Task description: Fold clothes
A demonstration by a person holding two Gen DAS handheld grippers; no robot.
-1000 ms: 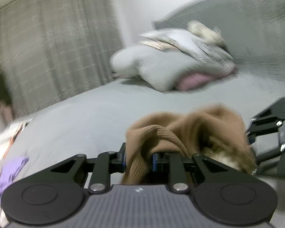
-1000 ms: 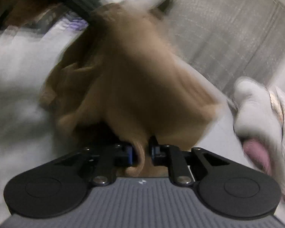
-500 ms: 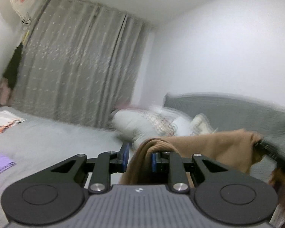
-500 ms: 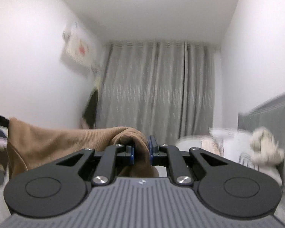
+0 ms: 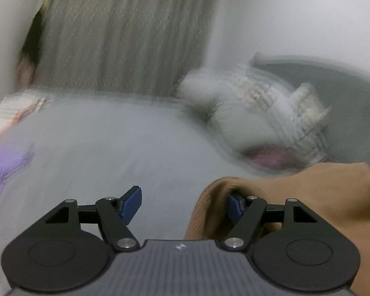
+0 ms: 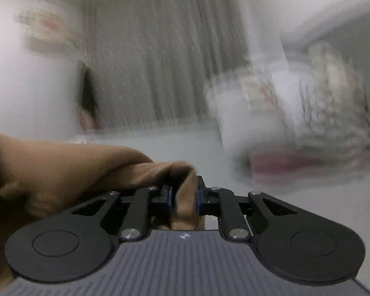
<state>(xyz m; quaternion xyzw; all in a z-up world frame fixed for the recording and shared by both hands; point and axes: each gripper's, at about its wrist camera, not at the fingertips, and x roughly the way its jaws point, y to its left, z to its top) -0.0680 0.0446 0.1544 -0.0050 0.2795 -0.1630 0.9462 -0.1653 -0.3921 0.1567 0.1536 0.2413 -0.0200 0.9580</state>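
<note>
A brown ribbed garment [image 5: 308,192] hangs at the lower right of the left wrist view, draped over the right finger of my left gripper [image 5: 185,203]. That gripper's jaws stand wide apart with bare bed between them. In the right wrist view my right gripper [image 6: 183,199] is shut on a bunched fold of the brown garment [image 6: 61,162], which stretches away to the left. Both views are motion-blurred.
A grey bed [image 5: 116,143] lies below. A heap of white and pink bedding [image 5: 266,123] sits at the headboard side. A purple garment [image 5: 5,170] and folded light clothes [image 5: 9,113] lie at the left. Grey curtains [image 5: 125,37] hang behind.
My left gripper has opened and let go of the brown garment, which now hangs over its right finger. Both cameras have tipped down toward the bed. The right gripper still grips the cloth.
</note>
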